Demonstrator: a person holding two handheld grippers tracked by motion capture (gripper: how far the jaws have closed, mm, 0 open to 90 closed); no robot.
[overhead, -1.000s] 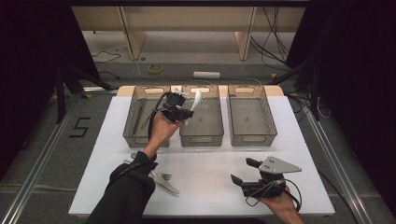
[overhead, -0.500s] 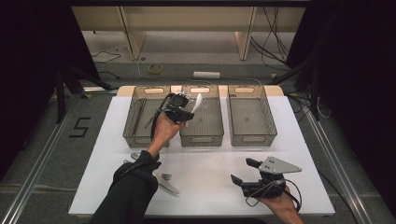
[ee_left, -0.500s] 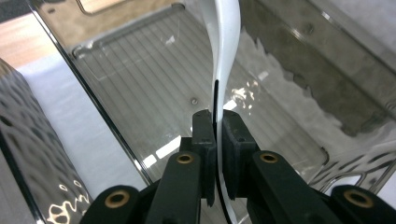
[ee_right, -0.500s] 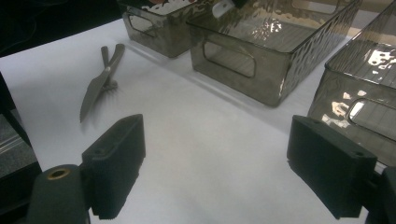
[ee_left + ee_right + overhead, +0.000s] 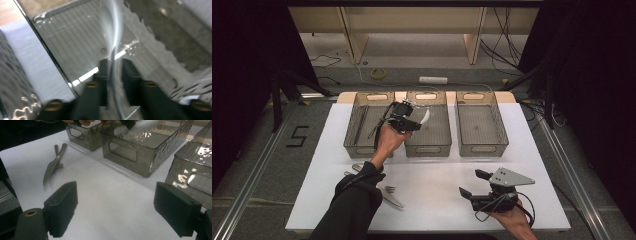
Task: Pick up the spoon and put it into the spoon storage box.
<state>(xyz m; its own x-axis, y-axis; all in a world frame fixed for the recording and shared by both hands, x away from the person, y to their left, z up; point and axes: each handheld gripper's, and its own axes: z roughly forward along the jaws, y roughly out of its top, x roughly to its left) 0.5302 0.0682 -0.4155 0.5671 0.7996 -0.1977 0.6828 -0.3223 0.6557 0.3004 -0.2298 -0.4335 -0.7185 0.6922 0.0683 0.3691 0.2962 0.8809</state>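
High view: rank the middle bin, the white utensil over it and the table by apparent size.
1. Table, largest.
2. Middle bin.
3. White utensil, smallest; it sits higher, nearer the camera, yet looks far smaller.

bright table, dark sides, left tool view blurred

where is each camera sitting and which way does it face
High view: above the person's side, looking forward and down on the table; both forearms and the left gripper show.
Left gripper view: on the left gripper, looking into the middle bin; a white utensil between its just-opened jaws.
Right gripper view: on the right gripper, facing across the table.
Shared by high and right gripper views: the knife.
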